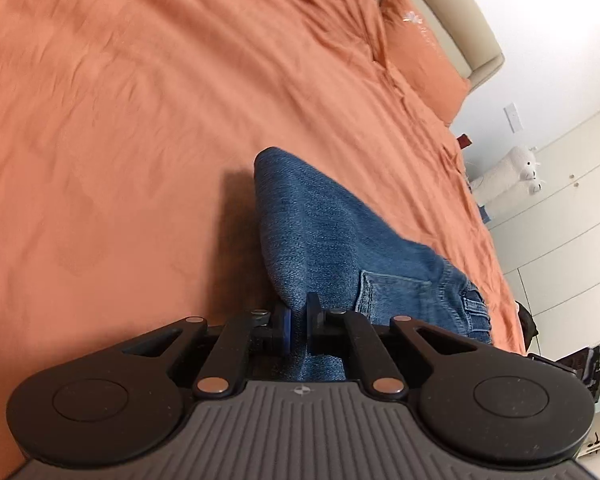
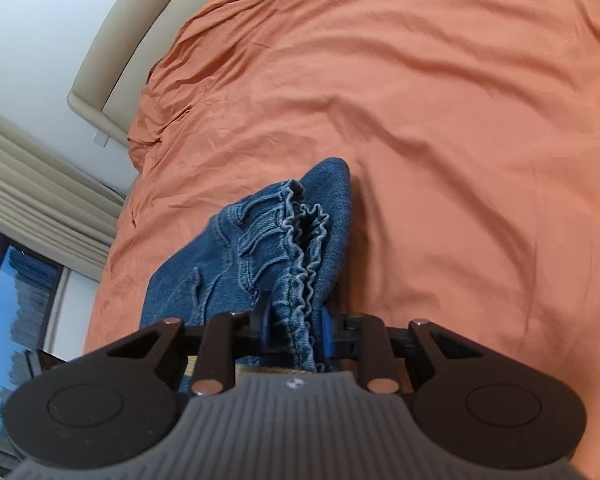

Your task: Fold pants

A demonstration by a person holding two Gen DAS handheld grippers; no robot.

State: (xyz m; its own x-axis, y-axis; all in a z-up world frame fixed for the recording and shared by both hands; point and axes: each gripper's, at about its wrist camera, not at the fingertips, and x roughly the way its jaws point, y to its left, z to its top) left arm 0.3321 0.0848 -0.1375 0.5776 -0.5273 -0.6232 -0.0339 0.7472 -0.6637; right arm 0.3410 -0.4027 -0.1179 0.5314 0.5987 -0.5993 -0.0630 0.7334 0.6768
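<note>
Blue denim pants (image 1: pixel 320 236) lie bunched on an orange bedsheet (image 1: pixel 120 128). In the left wrist view my left gripper (image 1: pixel 298 316) is shut on a fold of the denim at the near edge, beside a back pocket (image 1: pixel 392 292). In the right wrist view my right gripper (image 2: pixel 296 328) is shut on the gathered elastic waistband (image 2: pixel 300 240) of the pants (image 2: pixel 204 264), the ruffled edge running between its blue pads (image 2: pixel 327 334). The cloth rises from the bed toward both grippers. Neither gripper shows in the other's view.
An orange pillow (image 1: pixel 420 44) leans on a beige headboard (image 1: pixel 460 12) at the far right. A white plush toy (image 1: pixel 508 176) stands by white cabinets (image 1: pixel 568 216). In the right wrist view, a window (image 2: pixel 12 300) and beige curtain (image 2: pixel 32 184) lie left of the bed.
</note>
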